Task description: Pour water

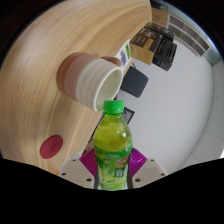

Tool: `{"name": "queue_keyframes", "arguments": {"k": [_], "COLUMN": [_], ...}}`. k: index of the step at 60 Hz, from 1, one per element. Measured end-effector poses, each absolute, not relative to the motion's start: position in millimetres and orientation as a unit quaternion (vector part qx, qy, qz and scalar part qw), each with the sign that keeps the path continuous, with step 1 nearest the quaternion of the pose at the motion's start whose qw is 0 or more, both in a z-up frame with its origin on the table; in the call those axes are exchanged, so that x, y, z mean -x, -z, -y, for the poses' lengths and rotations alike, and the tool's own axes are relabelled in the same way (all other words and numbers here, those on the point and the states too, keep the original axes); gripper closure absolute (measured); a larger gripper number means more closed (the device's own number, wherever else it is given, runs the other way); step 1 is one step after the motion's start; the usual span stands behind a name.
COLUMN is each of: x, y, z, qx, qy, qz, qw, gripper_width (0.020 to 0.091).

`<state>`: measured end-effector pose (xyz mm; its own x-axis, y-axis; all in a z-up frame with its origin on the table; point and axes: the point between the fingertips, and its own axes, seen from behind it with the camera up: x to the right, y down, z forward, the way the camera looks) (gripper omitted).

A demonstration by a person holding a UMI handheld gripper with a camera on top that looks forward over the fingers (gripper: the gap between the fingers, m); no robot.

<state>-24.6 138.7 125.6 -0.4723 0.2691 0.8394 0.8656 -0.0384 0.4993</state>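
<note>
Tongs (113, 170) sat at the near end of the scene, their two purple-padded fingers (88, 160) closed in on a small plastic bottle (113, 145) that stood upright between them. Both pads seemed to press the lower body of the bottle, at the label and just below it, so I judged the tongs to be holding it rather than merely standing about it; whether its base was resting on the table or lifted clear could not be told.

The bottle held a yellow-green drink nearly to the shoulder and wore a green cap (114, 105), screwed on as far as one could see. That cap would have to come off before anything could be poured. Being nearly full, the bottle was probably fairly heavy for its size. Its thin wall would likely give under a hard squeeze, and the smooth plastic might slip, so the label band, where the tongs already were, looked the soundest place to hold.

Just beyond the bottle and a little to the left stood a pale cup (92, 77) with a pinkish inside, its mouth turned toward the tongs; it looked like the vessel to pour into. Nearer, to the left of the fingers, a small red disc (51, 146) lay on the wooden table (40, 60). To the right the table ended, with floor and dark furniture well beyond.
</note>
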Motion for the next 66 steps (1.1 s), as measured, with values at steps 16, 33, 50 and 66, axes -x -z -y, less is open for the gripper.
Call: {"name": "queue_keyframes", "arguments": {"k": [16, 33, 50, 66], "x": [36, 12, -37, -34], "y": [-135, -171, -127, -86], "z": [-121, -112, -124, -133], "qx": [0.553, 0.744, 0.805, 0.794], "qy": [0.493, 0.226, -0.001, -0.048], "qz": [0.573, 0.320, 0.102, 0.075], "qw": [0.350, 0.542, 0.585, 0.602], "gripper_width": [0.0727, 0.0723, 0.0724, 0.0722]}}
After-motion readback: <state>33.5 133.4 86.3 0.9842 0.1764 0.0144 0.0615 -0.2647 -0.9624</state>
